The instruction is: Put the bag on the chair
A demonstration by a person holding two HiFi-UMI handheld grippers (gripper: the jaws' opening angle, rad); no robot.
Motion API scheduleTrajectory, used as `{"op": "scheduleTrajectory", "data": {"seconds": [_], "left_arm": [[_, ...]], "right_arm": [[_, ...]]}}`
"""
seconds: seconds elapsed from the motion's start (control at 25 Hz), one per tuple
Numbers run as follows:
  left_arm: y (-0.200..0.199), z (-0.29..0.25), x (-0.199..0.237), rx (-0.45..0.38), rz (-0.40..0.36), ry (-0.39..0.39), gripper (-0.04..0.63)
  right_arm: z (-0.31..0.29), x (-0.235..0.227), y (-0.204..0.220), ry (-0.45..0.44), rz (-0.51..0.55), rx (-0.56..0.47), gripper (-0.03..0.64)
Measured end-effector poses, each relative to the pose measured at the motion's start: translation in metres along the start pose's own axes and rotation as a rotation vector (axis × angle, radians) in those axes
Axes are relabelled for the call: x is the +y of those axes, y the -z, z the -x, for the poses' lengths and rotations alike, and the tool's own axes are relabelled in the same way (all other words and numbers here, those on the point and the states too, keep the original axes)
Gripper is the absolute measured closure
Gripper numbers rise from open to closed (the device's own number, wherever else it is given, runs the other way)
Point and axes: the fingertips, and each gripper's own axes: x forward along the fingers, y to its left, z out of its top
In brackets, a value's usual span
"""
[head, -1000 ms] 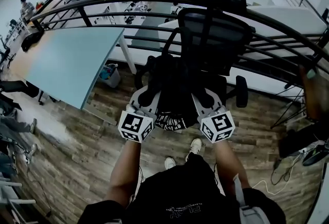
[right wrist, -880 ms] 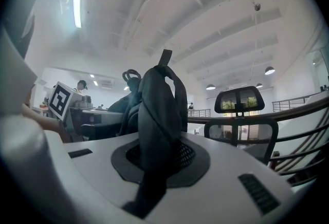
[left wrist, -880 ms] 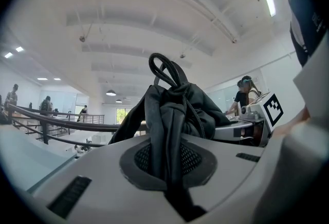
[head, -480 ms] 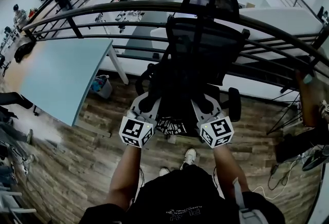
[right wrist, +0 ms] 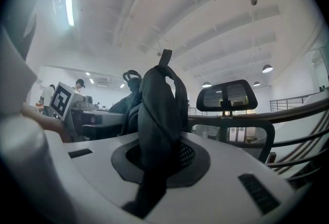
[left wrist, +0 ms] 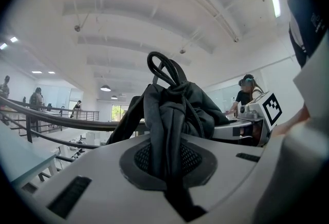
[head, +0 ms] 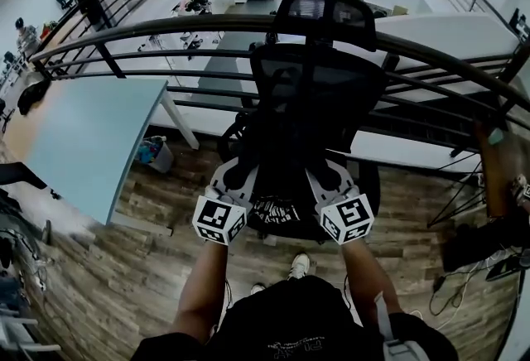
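Both grippers are closed on the bag. The left gripper (head: 235, 177) pinches one bunched fold of black cloth and the right gripper (head: 330, 177) another, the jaws nearly together with fabric pressed between them. The bag (head: 280, 173) hangs between them at frame centre, over the front of the chair (head: 319, 94) seat. Whether it rests on the seat cannot be told.

The chair back rises just beyond the bag, and a curved railing (head: 166, 24) crosses the upper frame close behind it, closing that side. At left the near corner of a pale blue table (head: 83, 132) is well apart from the left gripper, with a bin (head: 153, 154) under its edge. Wood floor (head: 124, 276) lies open at lower left and right of the chair, up to cables at the right edge. A shoe (head: 298, 266) stands just below the seat's front edge.

The left gripper view alone shows the left gripper (left wrist: 167, 164) biting the bag (left wrist: 172, 110) below a loop handle (left wrist: 164, 66) that stands upright.

The right gripper view shows the right gripper (right wrist: 157, 164) on the bag (right wrist: 157, 99), with the headrest (right wrist: 226, 95) to the right at about the height of the bag's top.
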Motion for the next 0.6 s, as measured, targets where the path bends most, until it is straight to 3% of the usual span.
{"op": "scheduleTrajectory", "data": {"seconds": [0.6], "left_arm": [[0.039,-0.093,-0.004,0.065,0.014,-0.014,0.563]], "right_arm": [[-0.026,-0.088,0.039,-0.026,-0.034,0.059,0.571]]}}
